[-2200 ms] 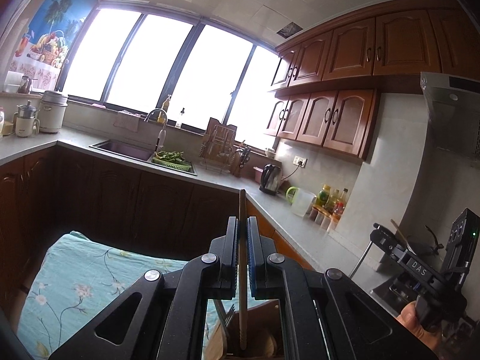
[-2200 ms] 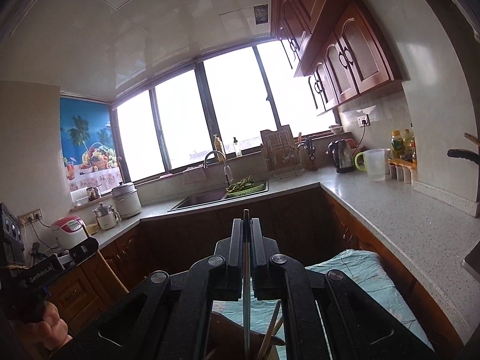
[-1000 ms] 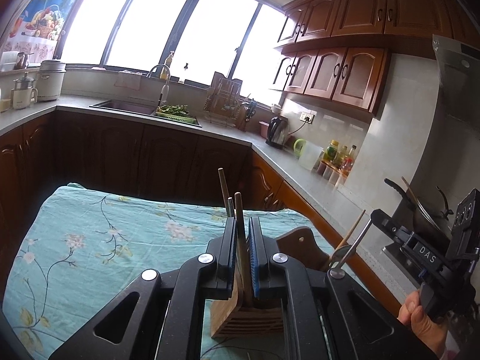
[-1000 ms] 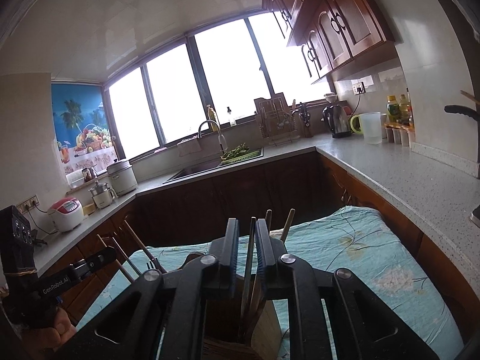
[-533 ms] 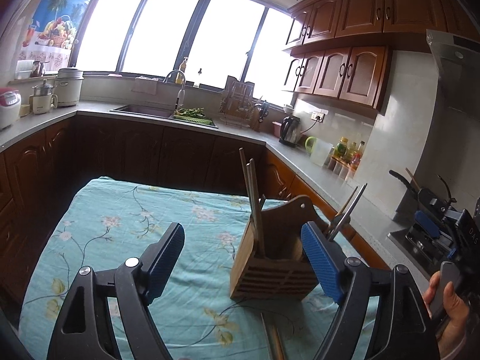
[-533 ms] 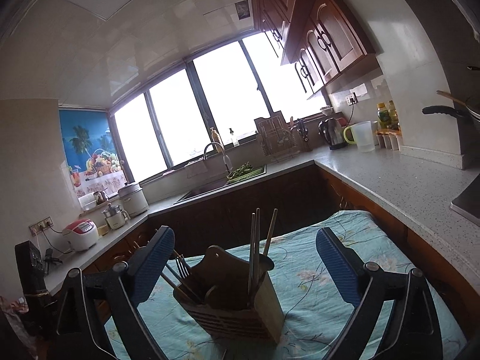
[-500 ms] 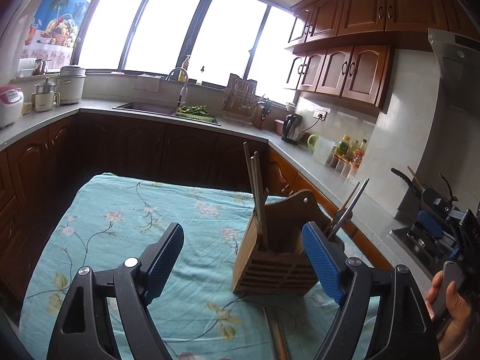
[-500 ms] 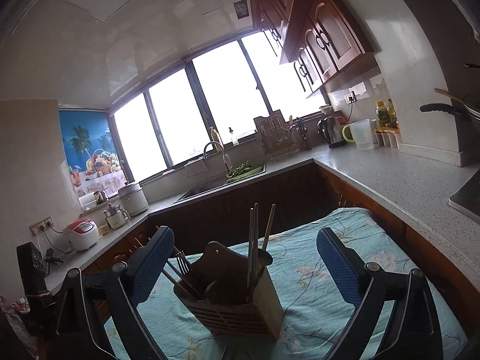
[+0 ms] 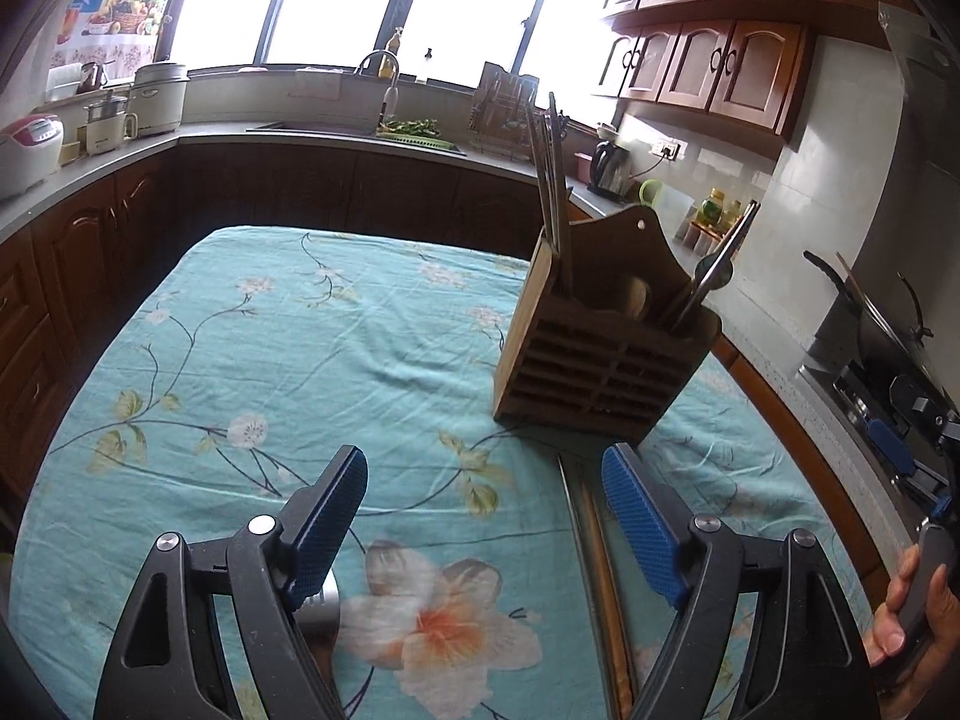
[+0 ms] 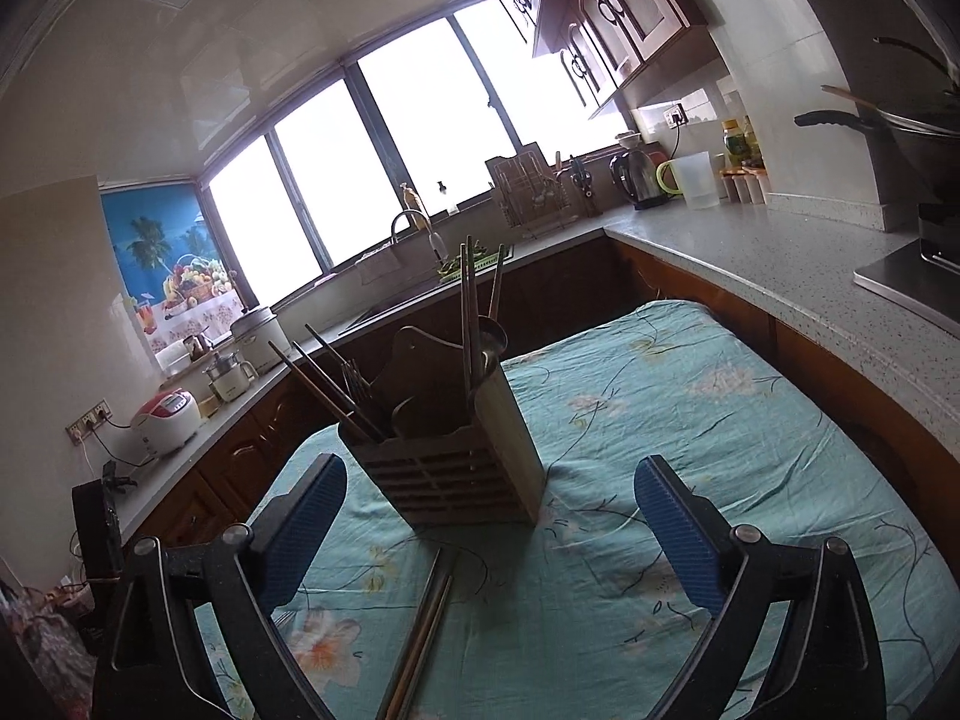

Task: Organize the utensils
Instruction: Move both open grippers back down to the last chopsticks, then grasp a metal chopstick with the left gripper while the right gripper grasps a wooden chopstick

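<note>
- Both grippers have backed away from the wooden utensil holder [image 9: 606, 354] since a second ago, when each was clamped on a chopstick above it; both sticks now stand in the holder.
- Left gripper [image 9: 483, 501]: jaws spread wide, nothing between them, hovering over the floral tablecloth [image 9: 300, 348] in front of the holder.
- Right gripper [image 10: 489, 507]: also released, blue pads far apart, empty, holder seen through the gap.
- Holder stands upright on the cloth-covered worktop, slatted face toward both cameras.
- Left view: chopsticks [image 9: 549, 180] stand nearly upright in the holder's left compartment; a metal utensil handle [image 9: 720, 258] leans out to the right from the right compartment.
- Right view: upright sticks [image 10: 468, 312] sit at the right side of the holder beside a spoon bowl [image 10: 492, 336]; more dark sticks [image 10: 324, 384] and a fork [image 10: 354, 378] lean left from the other side.
- Loose chopsticks on the cloth [image 10: 423, 624] lie flat just in front of the holder's base, running toward the cameras; in the left view they pass under the right finger.
- A metal utensil [image 9: 318, 606] shows partly beneath the left gripper's left finger; kind cannot be told.
- The person's hand [image 9: 912, 606] holding the right gripper's handle shows at the left view's right edge.
</note>
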